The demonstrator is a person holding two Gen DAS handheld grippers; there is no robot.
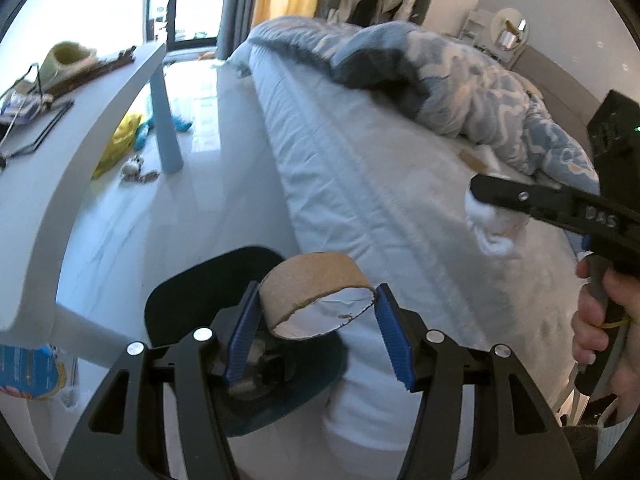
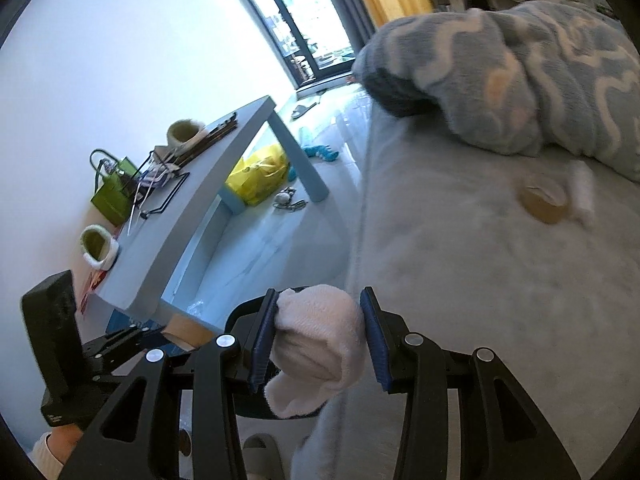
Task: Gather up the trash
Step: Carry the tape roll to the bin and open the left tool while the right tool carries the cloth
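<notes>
The left claw point(image 1: 316, 320) is clamped on a cardboard tape core point(image 1: 316, 300), its blue pads point(image 1: 394, 344) pressing on either side of the ring. The core sits between the jaws, above a dark bin point(image 1: 248, 360) whose opening lies directly below and behind the claw. The bed point(image 1: 360, 200) extends ahead and to the right of this claw; a grey table point(image 1: 80, 152) runs along its left.

The right claw point(image 2: 318, 336) is clamped on a crumpled white tissue wad point(image 2: 316, 348), which fills the gap between its blue pads point(image 2: 376, 344) and hangs below them. Ahead and to the right of this claw, a roll of brown tape point(image 2: 544, 198) lies on the bed point(image 2: 480, 300) near a blue patterned blanket point(image 2: 520, 80). The table point(image 2: 192, 208) stands to the left of the claw
</notes>
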